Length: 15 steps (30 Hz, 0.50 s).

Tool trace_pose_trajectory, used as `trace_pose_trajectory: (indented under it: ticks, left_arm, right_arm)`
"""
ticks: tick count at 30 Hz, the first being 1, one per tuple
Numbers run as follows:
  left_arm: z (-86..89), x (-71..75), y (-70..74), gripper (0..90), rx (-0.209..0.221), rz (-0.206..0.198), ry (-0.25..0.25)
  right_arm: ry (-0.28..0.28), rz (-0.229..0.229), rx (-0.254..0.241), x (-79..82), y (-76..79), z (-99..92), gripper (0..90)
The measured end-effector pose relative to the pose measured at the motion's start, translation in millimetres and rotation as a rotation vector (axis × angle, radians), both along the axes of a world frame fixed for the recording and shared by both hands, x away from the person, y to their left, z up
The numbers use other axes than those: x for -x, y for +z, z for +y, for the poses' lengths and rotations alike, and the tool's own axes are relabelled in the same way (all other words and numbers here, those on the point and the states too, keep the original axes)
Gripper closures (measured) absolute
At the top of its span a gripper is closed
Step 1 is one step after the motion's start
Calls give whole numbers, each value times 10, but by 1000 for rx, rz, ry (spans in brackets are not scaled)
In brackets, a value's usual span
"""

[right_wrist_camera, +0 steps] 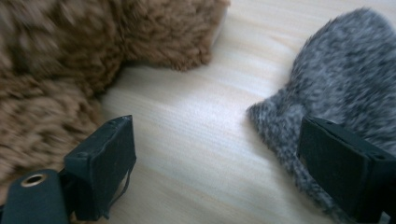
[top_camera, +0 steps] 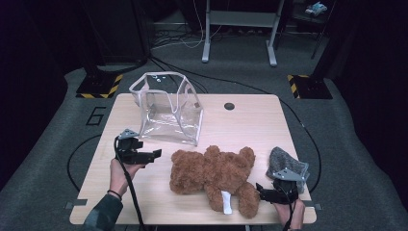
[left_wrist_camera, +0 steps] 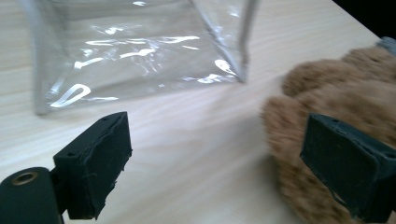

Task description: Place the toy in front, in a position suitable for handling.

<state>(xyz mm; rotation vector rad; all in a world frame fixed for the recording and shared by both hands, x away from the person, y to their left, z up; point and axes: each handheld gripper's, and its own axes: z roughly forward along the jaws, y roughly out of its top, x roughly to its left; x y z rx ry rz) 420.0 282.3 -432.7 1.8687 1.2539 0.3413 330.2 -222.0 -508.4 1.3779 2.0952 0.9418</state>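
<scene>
The brown teddy bear (top_camera: 211, 175) lies at the tabletop's (top_camera: 250, 120) six o'clock, the clear plastic bag (top_camera: 168, 108) at ten, a grey plush mitt (top_camera: 286, 163) at four. Both claws stand wide and empty: left claw (top_camera: 155, 155) just beside the bear, right claw (top_camera: 261, 191) between bear and mitt. Probably the step is approaching; next, close on the bear's plush.

pale wooden counter (top_camera: 250, 120): matt, smooth, fine straight grain | clear plastic square bag (top_camera: 168, 108): glossy, creased, bright glints, pale matt edging | brown plush teddy bear (top_camera: 211, 173): shaggy cloth pile, matt | grey furry cloth piece (top_camera: 285, 161) right of the bear: speckled, fuzzy | tongs pads (left_wrist_camera: 100, 158): black, dull, rubbery foam, rough-edged
</scene>
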Motion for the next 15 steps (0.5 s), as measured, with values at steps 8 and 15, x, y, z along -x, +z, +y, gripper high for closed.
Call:
trace_pose_trajectory:
  ticks: [8, 15]
  left_arm:
    - [176, -417, -130, 76, -57, 12, 64]
    - [251, -746, -225, 27, -99, 22, 96]
  right_arm:
    - [-14, 27, 13, -24, -175, 7, 101]
    - [-4, 26, 11, -40, -210, 11, 95]
